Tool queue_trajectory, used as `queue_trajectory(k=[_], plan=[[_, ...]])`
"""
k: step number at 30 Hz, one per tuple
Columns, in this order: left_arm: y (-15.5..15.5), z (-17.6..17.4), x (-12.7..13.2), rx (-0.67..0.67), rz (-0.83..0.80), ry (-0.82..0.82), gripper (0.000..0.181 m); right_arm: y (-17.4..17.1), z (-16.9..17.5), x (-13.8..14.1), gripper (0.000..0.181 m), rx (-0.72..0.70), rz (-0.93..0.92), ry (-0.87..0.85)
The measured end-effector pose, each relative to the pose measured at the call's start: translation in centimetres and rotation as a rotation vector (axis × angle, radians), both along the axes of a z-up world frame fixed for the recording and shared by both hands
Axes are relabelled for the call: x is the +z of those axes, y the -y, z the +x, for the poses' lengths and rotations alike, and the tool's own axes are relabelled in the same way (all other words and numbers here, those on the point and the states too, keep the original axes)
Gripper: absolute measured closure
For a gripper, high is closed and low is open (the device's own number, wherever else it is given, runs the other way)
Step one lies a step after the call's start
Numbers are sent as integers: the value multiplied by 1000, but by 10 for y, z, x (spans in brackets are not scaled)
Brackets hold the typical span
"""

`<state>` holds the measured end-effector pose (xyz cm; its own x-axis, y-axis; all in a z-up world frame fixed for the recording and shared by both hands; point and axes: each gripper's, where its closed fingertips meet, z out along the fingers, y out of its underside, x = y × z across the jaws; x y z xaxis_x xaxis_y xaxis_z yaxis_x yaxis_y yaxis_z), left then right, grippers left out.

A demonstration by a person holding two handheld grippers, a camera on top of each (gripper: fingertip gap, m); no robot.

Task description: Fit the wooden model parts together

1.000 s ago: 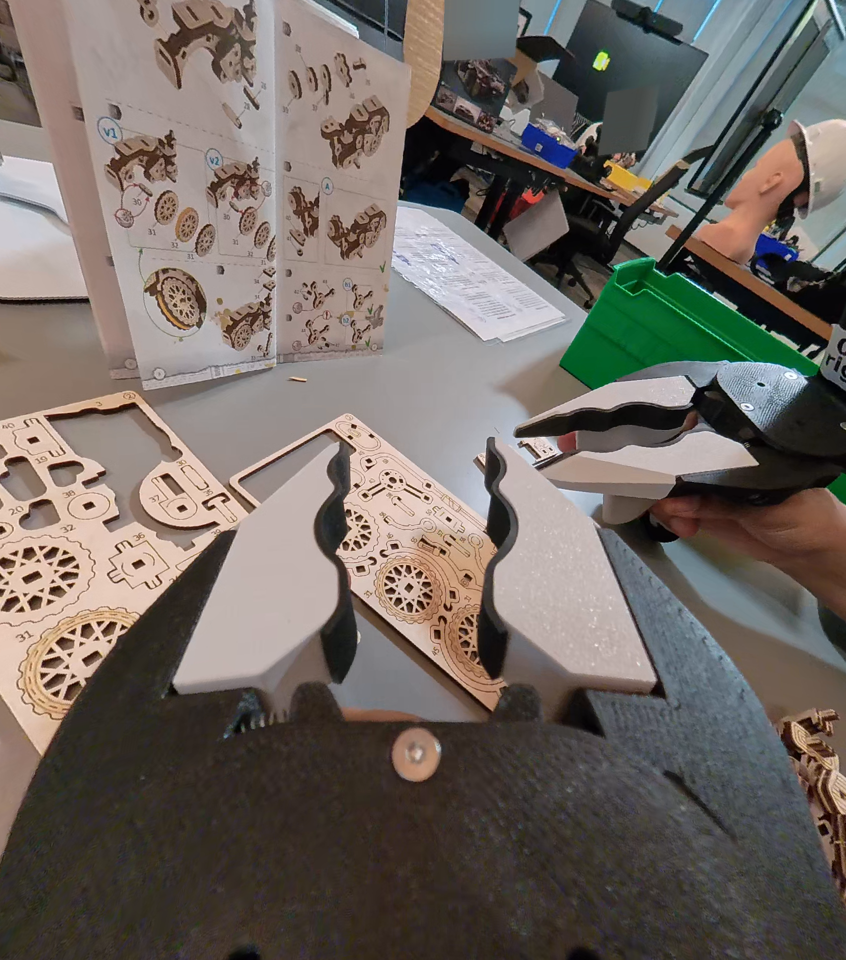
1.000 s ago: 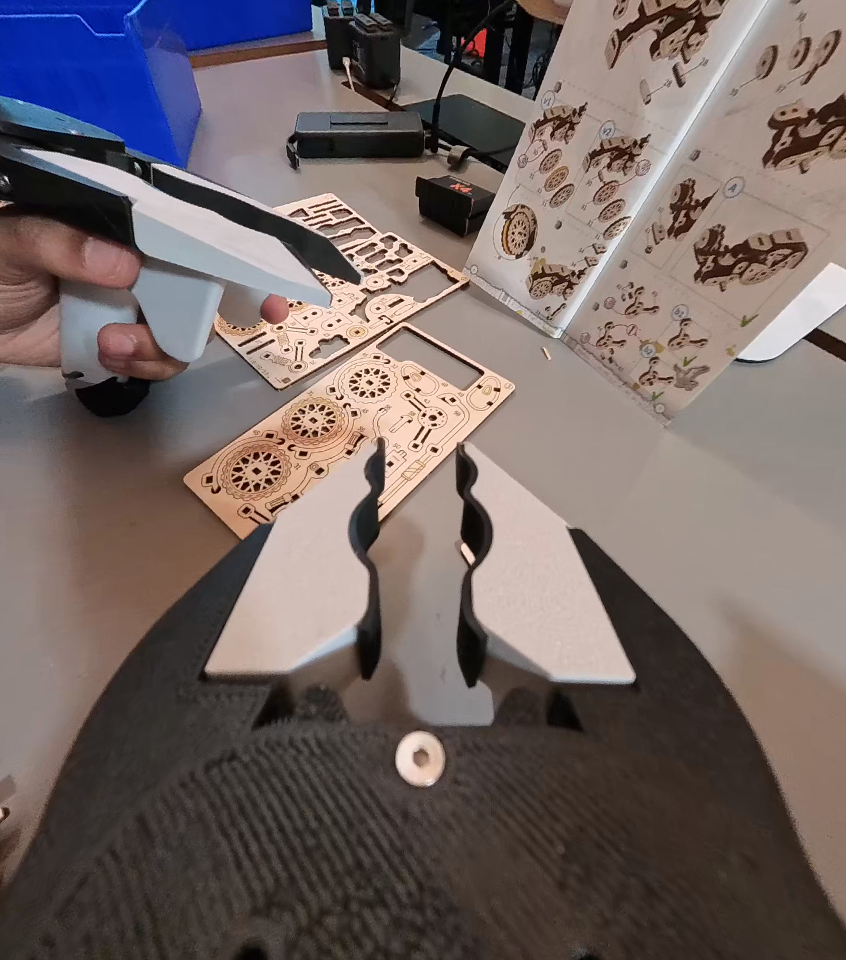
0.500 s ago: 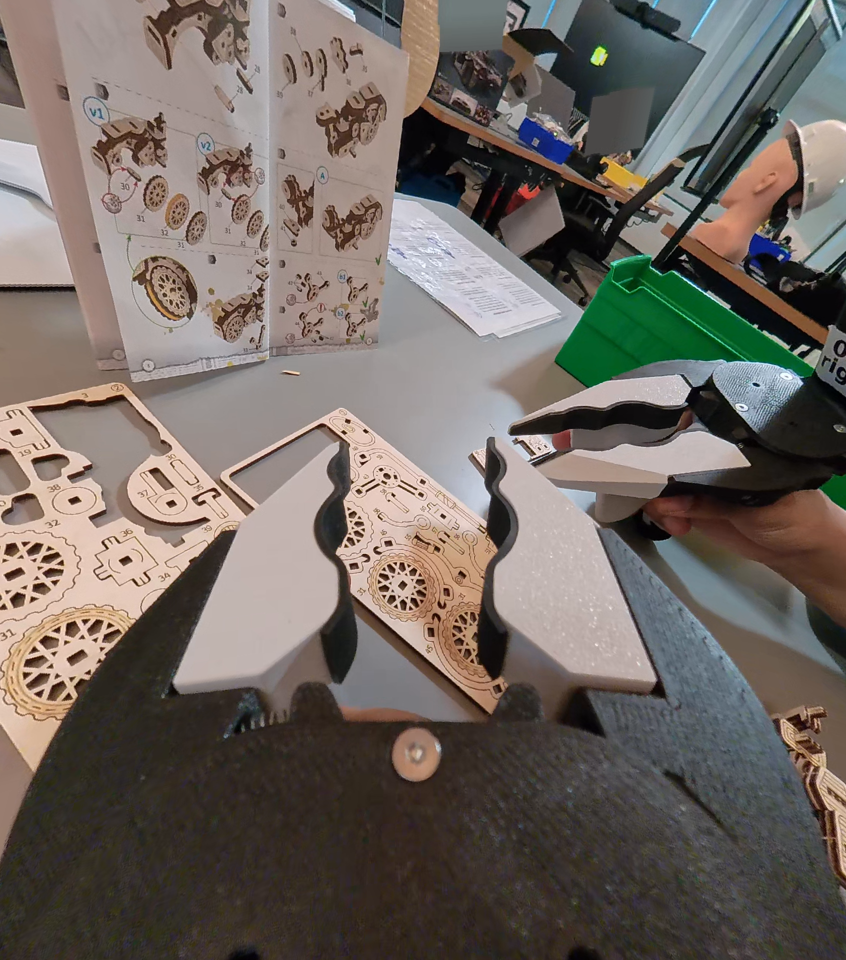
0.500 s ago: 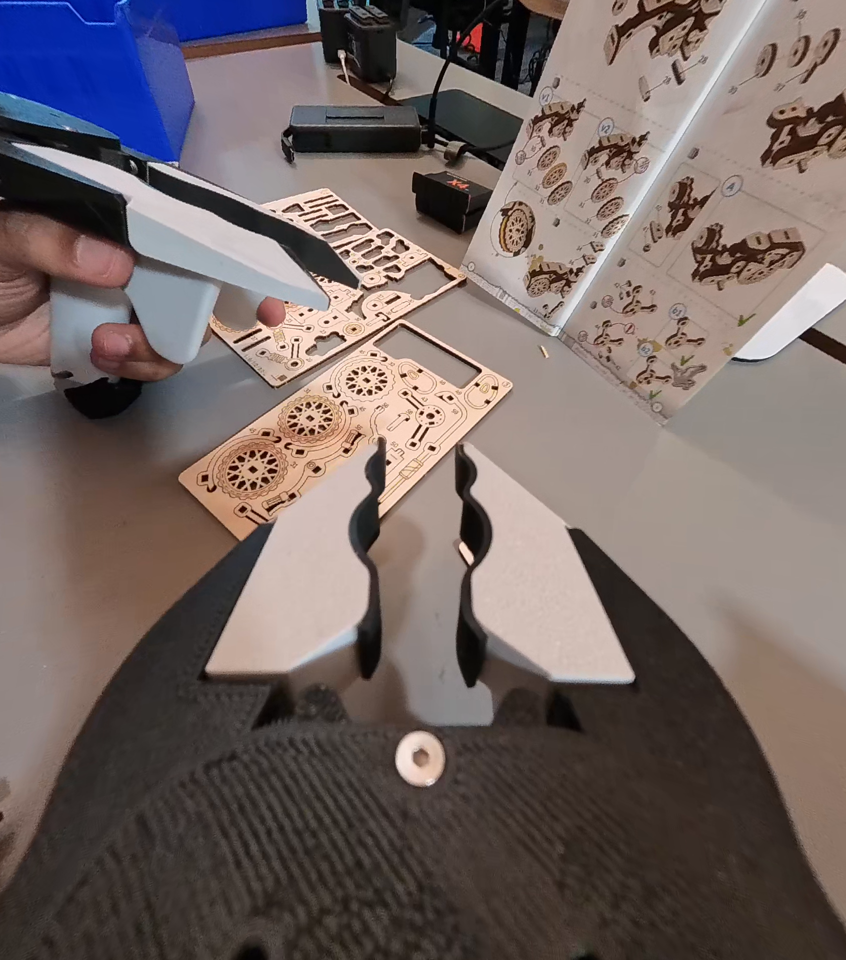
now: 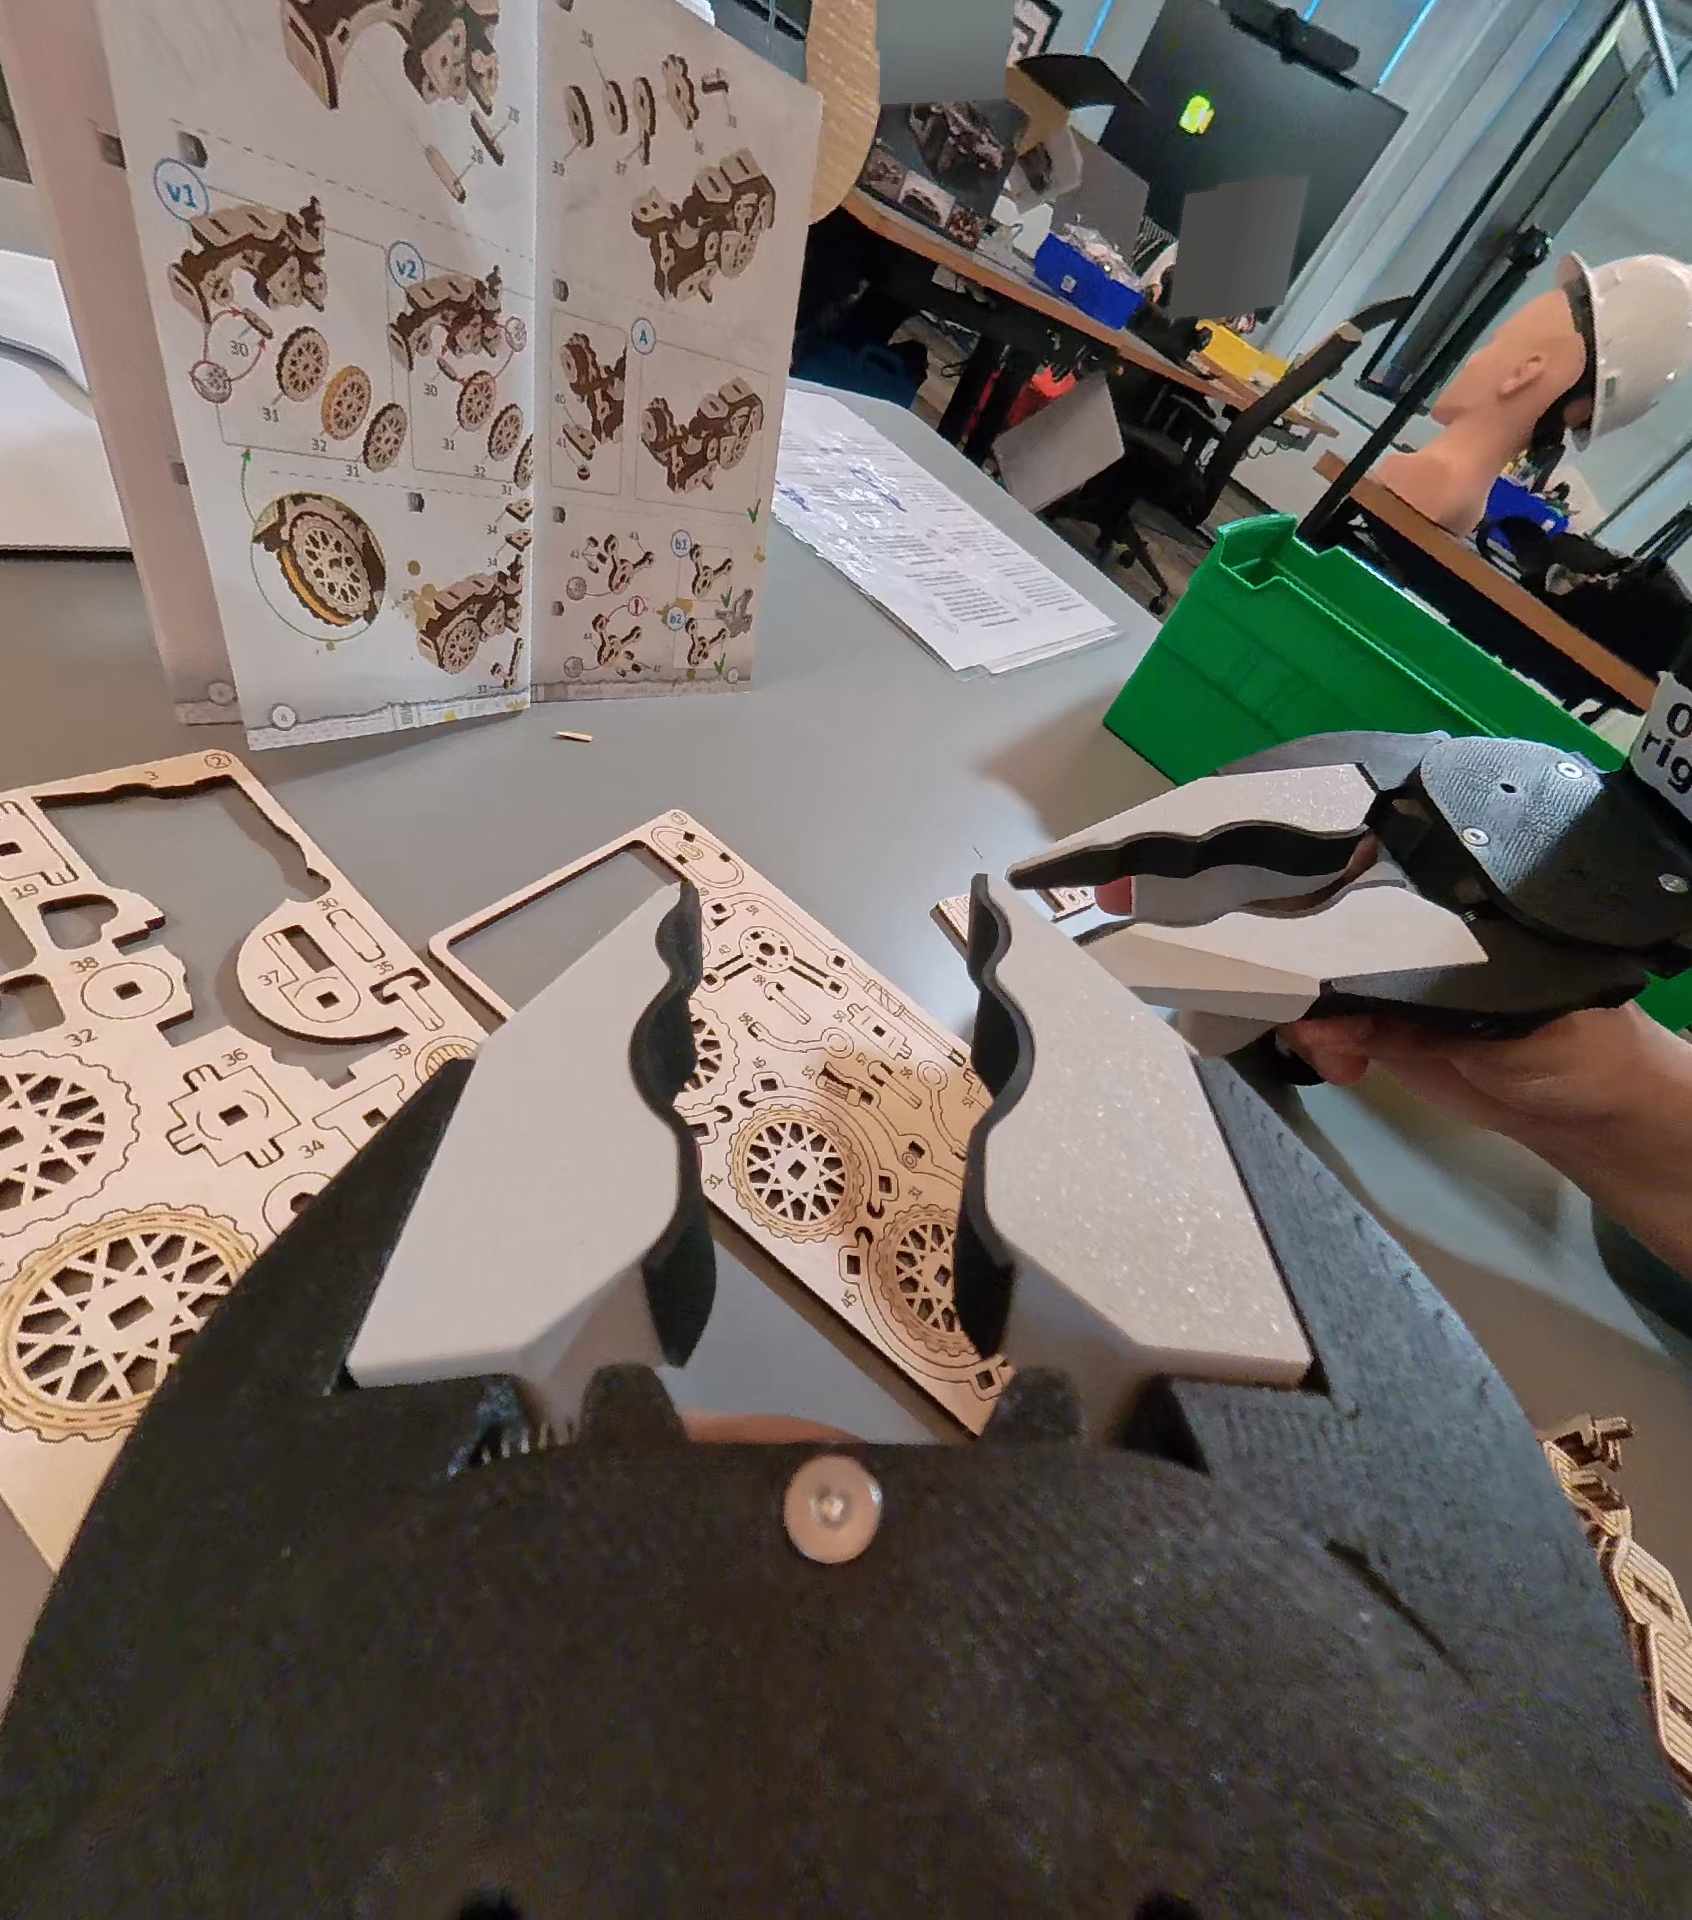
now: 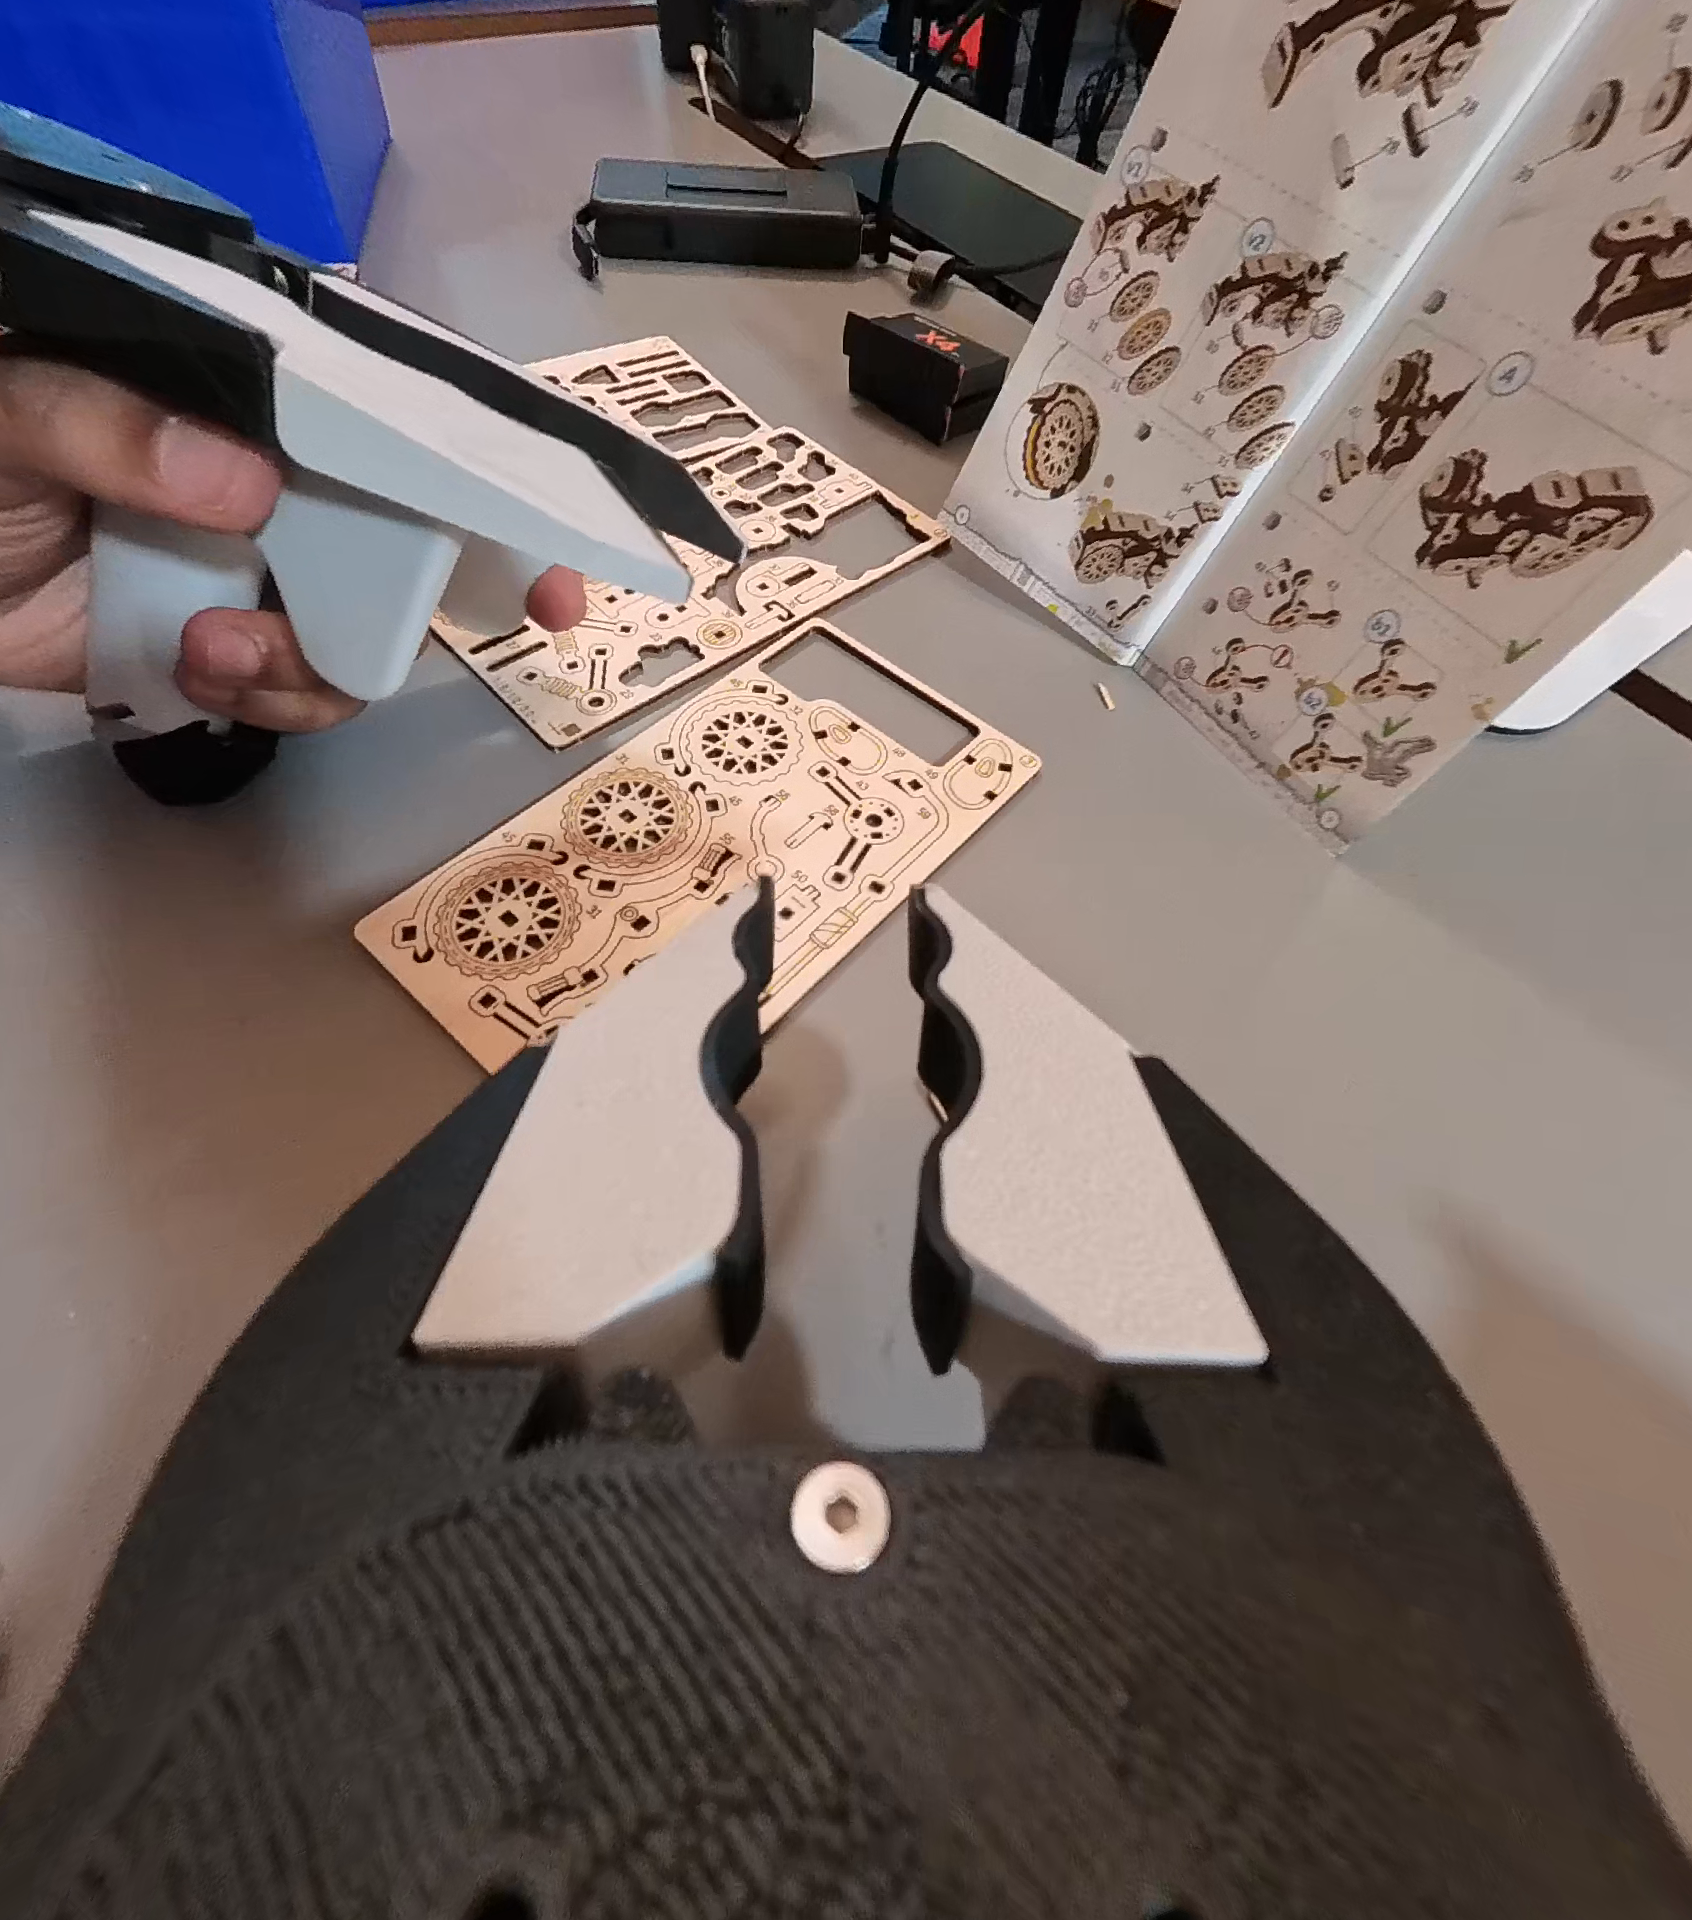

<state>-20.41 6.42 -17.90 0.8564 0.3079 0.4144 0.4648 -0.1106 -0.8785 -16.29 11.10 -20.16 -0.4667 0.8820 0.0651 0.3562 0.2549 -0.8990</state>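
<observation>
Two laser-cut wooden sheets lie flat on the grey table. The small sheet [image 5: 821, 1091] with spoked wheels lies under my left gripper [image 5: 831, 904], which is open and empty just above it. The large sheet [image 5: 42, 1039], with several parts punched out, lies to its left. My right gripper [image 6: 842, 899] is open with a narrower gap and hovers over the near corner of the small sheet [image 6: 696, 831]. It also shows in the left wrist view [image 5: 1050, 894]. The left gripper [image 6: 712, 566] hangs over the large sheet [image 6: 769, 488]. A part-built wooden model [image 5: 1642, 1610] lies at the near right.
A folded instruction sheet [image 5: 468, 416] stands behind the wooden sheets, with a loose wooden pin [image 5: 572, 737] in front of it. A green bin [image 5: 1341, 665] and papers [image 5: 925, 540] are at the right. A blue bin [image 6: 177, 104], a black power brick [image 6: 717, 208] and a small black box [image 6: 925, 364] stand beyond. Across from one pair of fingers to the other is roughly 7 cm.
Both grippers have drifted only slightly over the sheets. Their jaws stand as before and nothing has been picked up.
</observation>
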Motion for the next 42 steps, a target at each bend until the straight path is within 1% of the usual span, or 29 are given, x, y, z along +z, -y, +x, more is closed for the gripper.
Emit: queue_trajectory(k=[19, 28, 33, 42], plan=[[-1, 2, 0, -2, 10, 21, 131, 4, 2, -4, 158, 16, 32, 9], [1, 3, 3, 10, 18, -5, 131, 3, 1, -5, 157, 14, 20, 27], [3, -1, 3, 21, 38, 28, 130, 4, 1, -8, 156, 18, 18, 46], [10, -13, 2, 60, 108, 135, 130, 2, 1, -7, 155, 7, 1, 53]])
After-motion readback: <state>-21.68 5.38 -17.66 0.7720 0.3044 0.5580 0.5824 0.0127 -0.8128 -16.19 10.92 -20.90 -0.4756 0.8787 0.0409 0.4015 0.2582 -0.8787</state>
